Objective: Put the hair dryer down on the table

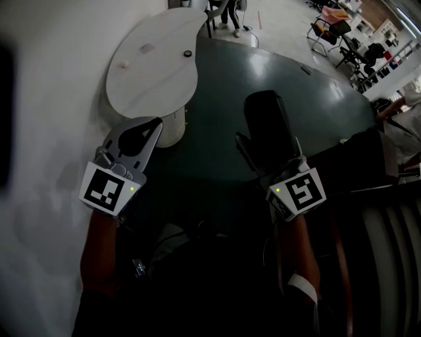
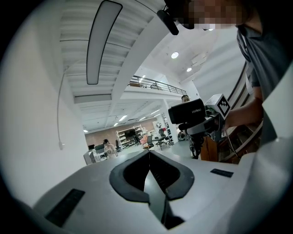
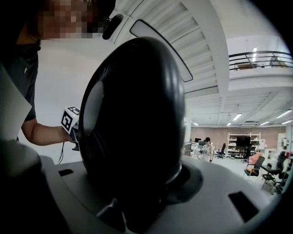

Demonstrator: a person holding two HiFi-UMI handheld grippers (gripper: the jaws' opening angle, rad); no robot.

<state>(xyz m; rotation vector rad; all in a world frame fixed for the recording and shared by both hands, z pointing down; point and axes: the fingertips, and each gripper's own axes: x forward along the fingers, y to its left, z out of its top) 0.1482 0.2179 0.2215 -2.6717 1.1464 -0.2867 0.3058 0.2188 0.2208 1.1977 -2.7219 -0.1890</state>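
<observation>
A black hair dryer (image 1: 264,115) stands up out of my right gripper (image 1: 271,155), held in the air above the near edge of the dark round table (image 1: 217,92). The jaws are shut on its lower body. In the right gripper view the hair dryer (image 3: 132,119) fills the middle and hides the fingertips. From the left gripper view, the hair dryer (image 2: 187,114) shows off to the right. My left gripper (image 1: 150,126) hangs to the left, beside the white table, and its pads (image 2: 153,171) meet with nothing between them.
A white kidney-shaped table (image 1: 154,62) stands at the upper left and carries a small dark round thing (image 1: 188,53). Chairs (image 1: 327,29) and desks are at the far right, and a person's legs (image 1: 230,13) show at the top. A dark railing (image 1: 388,230) runs at the lower right.
</observation>
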